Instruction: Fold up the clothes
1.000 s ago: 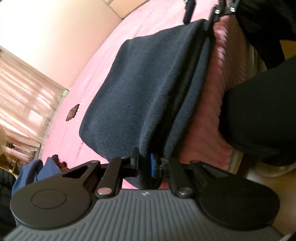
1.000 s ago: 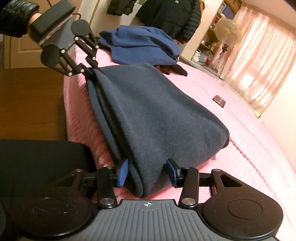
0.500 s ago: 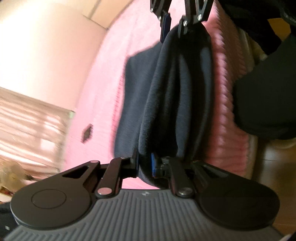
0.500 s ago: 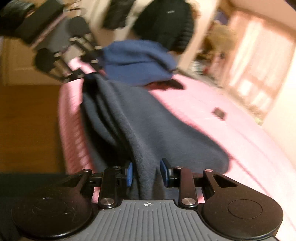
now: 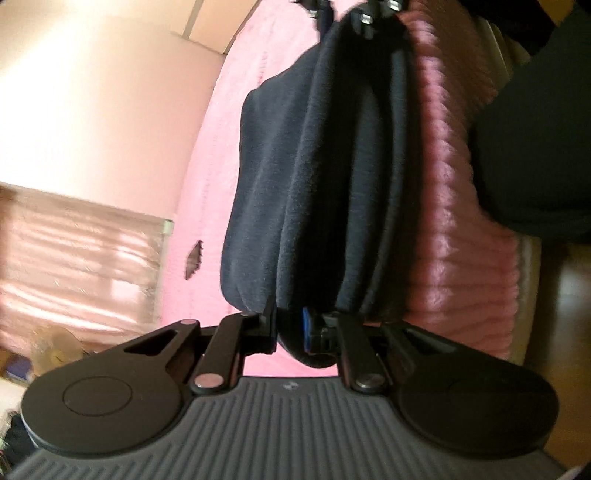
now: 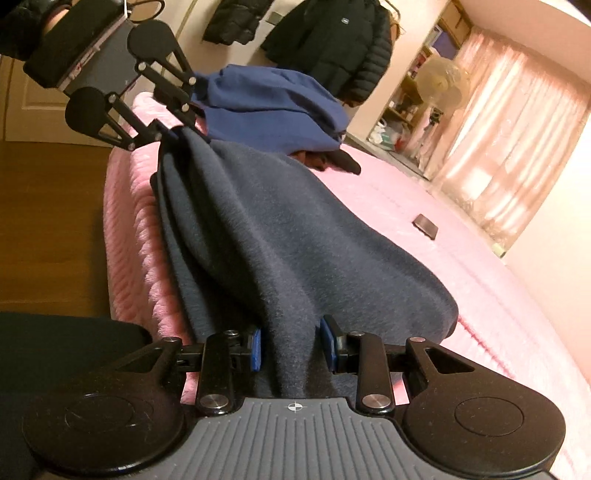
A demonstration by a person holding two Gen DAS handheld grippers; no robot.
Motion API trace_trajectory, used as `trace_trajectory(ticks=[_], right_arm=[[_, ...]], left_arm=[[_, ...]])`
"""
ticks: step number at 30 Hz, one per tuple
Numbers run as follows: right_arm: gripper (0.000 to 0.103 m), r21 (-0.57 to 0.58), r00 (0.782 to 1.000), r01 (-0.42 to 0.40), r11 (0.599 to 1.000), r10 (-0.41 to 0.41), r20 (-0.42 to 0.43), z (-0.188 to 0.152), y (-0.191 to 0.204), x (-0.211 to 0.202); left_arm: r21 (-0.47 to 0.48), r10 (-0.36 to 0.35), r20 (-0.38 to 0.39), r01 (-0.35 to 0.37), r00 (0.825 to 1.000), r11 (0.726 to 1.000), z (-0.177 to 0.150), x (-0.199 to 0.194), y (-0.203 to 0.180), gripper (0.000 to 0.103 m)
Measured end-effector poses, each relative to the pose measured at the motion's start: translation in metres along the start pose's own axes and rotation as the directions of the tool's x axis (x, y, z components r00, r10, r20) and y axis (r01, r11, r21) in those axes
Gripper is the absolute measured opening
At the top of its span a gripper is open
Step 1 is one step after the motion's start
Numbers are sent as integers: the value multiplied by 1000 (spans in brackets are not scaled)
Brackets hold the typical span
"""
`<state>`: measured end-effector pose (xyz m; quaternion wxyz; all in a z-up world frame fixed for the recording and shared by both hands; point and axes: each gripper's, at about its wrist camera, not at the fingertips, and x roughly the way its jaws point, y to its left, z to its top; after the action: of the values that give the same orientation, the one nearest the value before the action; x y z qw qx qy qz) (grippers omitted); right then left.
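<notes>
A dark grey fleece garment [image 6: 280, 236], folded into a long pad, lies along the near edge of the pink bed [image 6: 461, 280]. My right gripper [image 6: 293, 349] is shut on one end of its bunched edge. My left gripper [image 5: 289, 329] is shut on the other end and also shows in the right wrist view [image 6: 173, 134]. The garment [image 5: 317, 192] is stretched between the two grippers, with its held edge lifted off the bed. The right gripper shows at the top of the left wrist view [image 5: 347, 9].
A blue garment [image 6: 269, 105] is heaped on the bed beyond the fleece, over a dark item. A small dark object [image 6: 425, 226] lies on the bedspread. Jackets [image 6: 328, 40] hang on the wall. A fan [image 6: 441, 83] and curtains stand far right. Wooden floor [image 6: 51, 221] lies left.
Both grippers have lifted and pulled the garment's near edge, drawing it taut into vertical folds. The right gripper's jaws have closed from open around the cloth to clamped on it.
</notes>
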<state>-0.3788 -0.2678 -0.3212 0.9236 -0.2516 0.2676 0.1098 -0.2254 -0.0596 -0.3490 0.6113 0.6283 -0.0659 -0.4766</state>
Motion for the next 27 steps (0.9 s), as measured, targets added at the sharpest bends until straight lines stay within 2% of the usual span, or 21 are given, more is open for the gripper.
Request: trace_trajectory(ticks=[2,5,6,7,8,11,16,19,21,23,27], right_arm=[[33,2,1000,-10,1000,10,-3,-2,2,1],[37,-16,1000,-19,1000,19,-9,-9,5,-8],[38,-18,1000,-19,1000,19,-13,-13,6,-13],[44,-17,1000,-19,1000,19,-19,-13,5,-14],[54,-15,1000,-19,1000,19,-24,-14,4,-14],[57,-1,999,-21,1000,21,-35,-17,2,-15],[57,11,999,-1,1000,1,-48,-18,-3,-16],[57,-19,998,41,999,-42,-51,-19,-7,-15],[57,7,996,70,998,-69,-61,-25,-18,-12],[58,73,996,54,996,-49,-71,-32,-28,-11],[58,83,996,68,994,-62,-69,-36,-24,-17]], left_arm=[[-10,-41,-2,41,999,999,-5,2,-8,10],[-105,-47,9,48,999,993,-12,-3,-10,11],[-158,-47,11,49,999,986,-14,-7,-6,12],[-210,-48,12,49,999,977,-15,-10,-2,13],[-260,-48,15,50,999,964,-17,-14,2,14],[-364,-47,15,49,999,930,-22,-26,11,16],[-352,-11,5,12,1000,936,-17,-37,6,17],[-321,-30,7,31,1000,947,-12,-26,2,17],[-305,-42,12,44,999,951,-7,-18,-6,17],[-291,-46,11,47,999,956,-3,-15,-11,17],[-326,-47,6,46,999,944,-4,-14,-14,17]])
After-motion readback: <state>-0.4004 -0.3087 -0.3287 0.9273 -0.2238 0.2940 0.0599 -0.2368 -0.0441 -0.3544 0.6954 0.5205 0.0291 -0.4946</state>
